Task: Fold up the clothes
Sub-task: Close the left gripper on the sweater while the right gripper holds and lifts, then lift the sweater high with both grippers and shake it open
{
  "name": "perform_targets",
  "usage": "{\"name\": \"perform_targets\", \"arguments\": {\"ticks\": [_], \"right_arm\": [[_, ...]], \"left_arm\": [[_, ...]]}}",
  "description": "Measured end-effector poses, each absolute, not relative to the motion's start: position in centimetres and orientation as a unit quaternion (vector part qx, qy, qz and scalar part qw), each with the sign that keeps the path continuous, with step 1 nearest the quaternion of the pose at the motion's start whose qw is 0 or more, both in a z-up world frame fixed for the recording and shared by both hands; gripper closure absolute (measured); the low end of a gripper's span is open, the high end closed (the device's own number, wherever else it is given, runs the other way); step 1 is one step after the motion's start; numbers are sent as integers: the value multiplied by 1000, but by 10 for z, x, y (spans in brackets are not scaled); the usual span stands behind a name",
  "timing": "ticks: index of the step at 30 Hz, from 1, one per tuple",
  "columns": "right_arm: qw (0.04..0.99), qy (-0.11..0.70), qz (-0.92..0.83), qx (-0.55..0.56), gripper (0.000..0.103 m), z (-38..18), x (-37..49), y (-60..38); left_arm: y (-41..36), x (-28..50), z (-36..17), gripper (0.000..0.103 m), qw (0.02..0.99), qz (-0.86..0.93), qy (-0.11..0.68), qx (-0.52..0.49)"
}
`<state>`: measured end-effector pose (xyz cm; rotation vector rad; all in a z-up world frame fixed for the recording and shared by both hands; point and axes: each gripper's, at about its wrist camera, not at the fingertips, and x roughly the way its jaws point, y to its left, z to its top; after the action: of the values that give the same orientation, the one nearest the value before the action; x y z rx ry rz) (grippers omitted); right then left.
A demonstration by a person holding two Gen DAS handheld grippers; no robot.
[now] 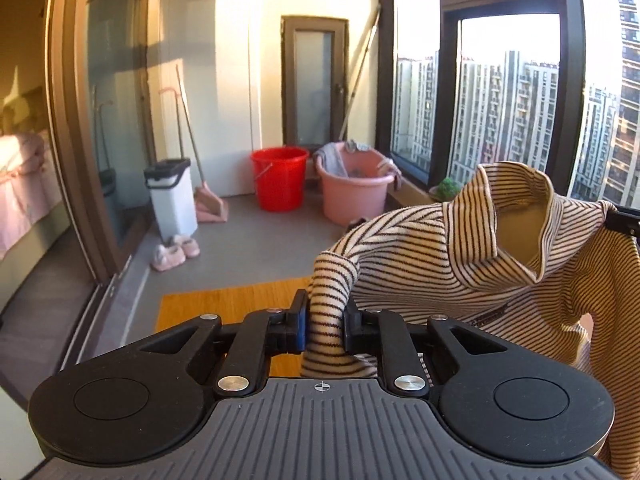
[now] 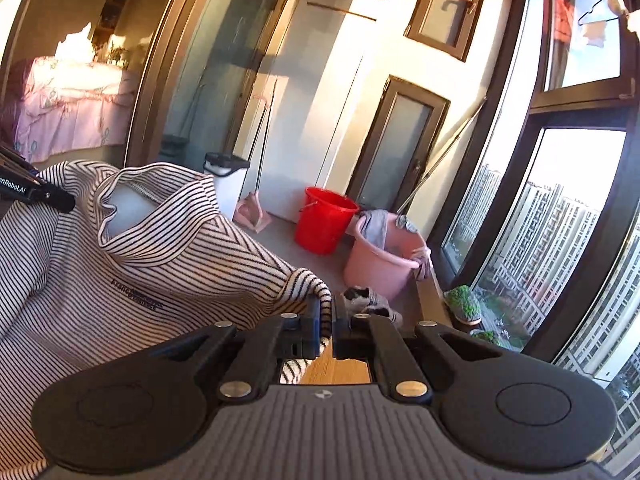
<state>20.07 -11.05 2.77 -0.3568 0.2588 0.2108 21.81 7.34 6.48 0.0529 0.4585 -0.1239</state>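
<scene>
The left gripper (image 1: pixel 325 322) has its fingers (image 1: pixel 299 320) clenched on one bunched end of the striped top (image 1: pixel 420 256), the right gripper (image 2: pixel 327 330) pinches the other end, and the top hangs stretched between them above the wooden bench (image 1: pixel 224 304).

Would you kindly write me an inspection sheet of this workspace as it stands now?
Surface: wooden table below the grippers, only partly visible.
Job's things: striped top held up in the air, collar open, stretched between both grippers.
Clutter: red bucket, pink tub with cloths over its rim, white bin, pink slippers, on the floor.
Grippers: left gripper shut on a bunched sleeve; right gripper shut on striped fabric.
Cables: nothing seen.
Surroundings: balcony, windows facing tower blocks, laundry overhead.
</scene>
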Motion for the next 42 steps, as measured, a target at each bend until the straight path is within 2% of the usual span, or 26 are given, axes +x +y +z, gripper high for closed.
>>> {"name": "perform_targets", "arguments": {"ticks": [8, 12, 19, 22, 28, 33, 38, 39, 40, 41, 42], "right_arm": [[986, -41, 103, -123, 99, 124, 99, -143], [982, -114, 121, -94, 99, 173, 30, -163], [968, -177, 158, -76, 99, 215, -77, -179], [964, -194, 171, -62, 99, 227, -106, -187], [970, -165, 178, -12, 99, 223, -84, -194], [982, -47, 177, 37, 100, 169, 22, -174], [971, 70, 228, -20, 98, 111, 60, -142], [966, 93, 238, -32, 92, 100, 68, -136], [961, 117, 247, -44, 81, 88, 75, -130], [955, 140, 257, -55, 73, 77, 82, -123], [948, 163, 266, -67, 58, 65, 90, -117]], "left_arm": [[80, 94, 177, 87, 993, -86, 50, 61], [93, 20, 224, 87, 992, -98, -13, 74], [81, -80, 259, 87, 985, -115, -75, 102], [84, -96, 264, 87, 984, -116, -90, 100], [92, -37, 227, 84, 988, -139, -5, 70], [98, 75, 153, 88, 990, -99, 95, 39], [120, 143, 79, 88, 971, -96, 217, -5], [126, 147, 68, 83, 966, -102, 238, -12], [133, 148, 62, 81, 961, -112, 253, -18], [139, 148, 55, 68, 955, -122, 268, -24], [144, 147, 49, 53, 951, -128, 281, -24]]}}
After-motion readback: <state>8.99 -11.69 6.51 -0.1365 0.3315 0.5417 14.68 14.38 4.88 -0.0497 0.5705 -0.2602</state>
